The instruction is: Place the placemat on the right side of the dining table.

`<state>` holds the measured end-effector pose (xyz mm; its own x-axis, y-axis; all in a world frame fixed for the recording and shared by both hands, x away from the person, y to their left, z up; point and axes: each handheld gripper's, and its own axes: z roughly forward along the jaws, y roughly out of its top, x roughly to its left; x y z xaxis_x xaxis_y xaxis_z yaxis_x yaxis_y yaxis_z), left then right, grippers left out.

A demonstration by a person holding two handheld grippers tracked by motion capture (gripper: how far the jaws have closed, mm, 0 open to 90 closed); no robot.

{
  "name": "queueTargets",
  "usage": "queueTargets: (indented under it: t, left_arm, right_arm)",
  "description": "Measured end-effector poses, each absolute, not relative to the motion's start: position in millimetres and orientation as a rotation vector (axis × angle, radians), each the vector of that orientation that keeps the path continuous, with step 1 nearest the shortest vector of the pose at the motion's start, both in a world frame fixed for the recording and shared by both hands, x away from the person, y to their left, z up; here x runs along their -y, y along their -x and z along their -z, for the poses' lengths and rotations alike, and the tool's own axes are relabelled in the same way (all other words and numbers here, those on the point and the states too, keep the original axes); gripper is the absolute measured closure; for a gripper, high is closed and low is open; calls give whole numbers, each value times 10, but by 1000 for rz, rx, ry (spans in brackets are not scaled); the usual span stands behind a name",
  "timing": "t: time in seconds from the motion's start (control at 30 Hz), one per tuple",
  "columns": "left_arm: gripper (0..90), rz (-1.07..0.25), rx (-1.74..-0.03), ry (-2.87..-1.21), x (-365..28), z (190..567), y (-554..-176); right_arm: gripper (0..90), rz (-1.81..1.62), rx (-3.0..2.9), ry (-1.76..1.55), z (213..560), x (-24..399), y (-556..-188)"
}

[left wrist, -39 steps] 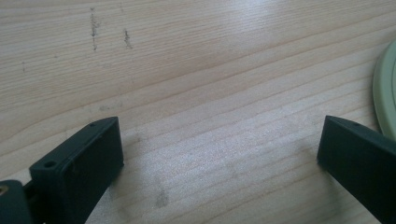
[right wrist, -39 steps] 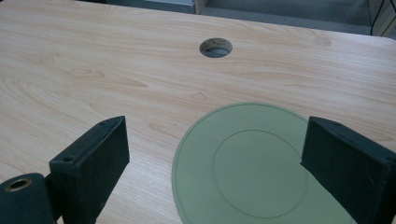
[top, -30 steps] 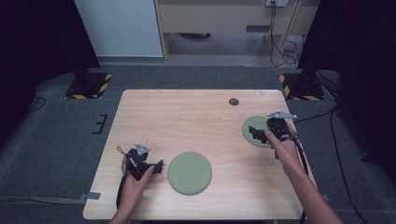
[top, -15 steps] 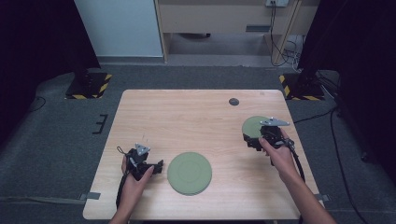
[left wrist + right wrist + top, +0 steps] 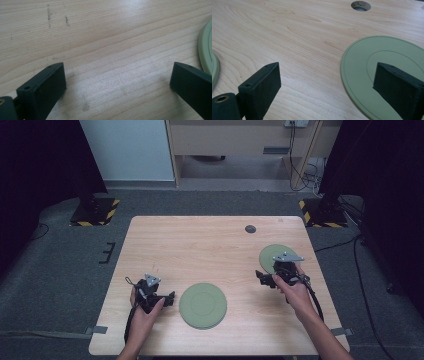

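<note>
A large green plate [image 5: 202, 305] lies flat near the table's front middle. A smaller green plate [image 5: 272, 253] lies at the right. My left gripper [image 5: 169, 298] rests on the table just left of the large plate and points at it. In the left gripper view it [image 5: 117, 75] stands open over bare wood, with the plate's rim [image 5: 206, 47] at the right edge. My right gripper [image 5: 260, 276] sits at the near-left edge of the small plate and points left. In the right gripper view it [image 5: 327, 75] is open, one jaw over that plate [image 5: 359, 62], nothing held.
The wooden table [image 5: 200, 245] has a round cable hole [image 5: 250, 228] at the back right, also seen as a hole [image 5: 360, 5] in the right gripper view. The large plate's rim [image 5: 214, 70] shows far left there. Dark floor and stands surround the table.
The right gripper has moved left and nearer the person, from over the small plate to its near-left edge. The left gripper and both plates have stayed put.
</note>
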<state>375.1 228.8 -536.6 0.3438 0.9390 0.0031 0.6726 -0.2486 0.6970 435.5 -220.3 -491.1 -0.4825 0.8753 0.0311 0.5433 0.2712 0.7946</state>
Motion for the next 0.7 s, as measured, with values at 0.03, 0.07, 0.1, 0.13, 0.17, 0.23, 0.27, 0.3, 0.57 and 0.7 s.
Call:
queueTargets:
  t: [0.03, 0.07, 0.1, 0.13, 0.17, 0.23, 0.27, 0.3, 0.57, 0.7]
  left_arm:
    - [0, -573, -1402, -2010, -2288, 5366, -3751]
    - [0, -573, -1401, -2010, -2288, 5366, -3751]
    - [0, -572, -1401, -2010, -2288, 5366, -3751]
    - [0, -573, -1401, -2010, -2288, 5366, -3750]
    - [0, -572, -1400, -2010, -2288, 5366, -3750]
    - [0, -573, -1400, -2010, -2288, 5366, -3750]
    - [0, -573, -1400, -2010, -2288, 5366, -3750]
    - [0, -573, -1400, -2010, -2288, 5366, -3750]
    - [0, -573, -1399, -2010, -2288, 5366, -3749]
    - [0, -573, -1399, -2010, -2288, 5366, -3749]
  right_arm:
    - [77, -1076, -2133, -1282, 4920, 2198, -4351]
    - [77, -1076, -2136, -1283, 4930, 2191, -4346]
    - [77, -1072, -2140, -1283, 4938, 2185, -4341]
    - [77, -1071, -2142, -1283, 4947, 2176, -4336]
    - [80, -1071, -2145, -1281, 4951, 2170, -4331]
    - [84, -1071, -2145, -1280, 4957, 2155, -4317]
    - [84, -1071, -2145, -1280, 4957, 2155, -4317]
    - [85, -1075, -2154, -1280, 4970, 2140, -4305]
    - [86, -1066, -2185, -1266, 5034, 2062, -4262]
    - [86, -1059, -2196, -1258, 5065, 2034, -4250]
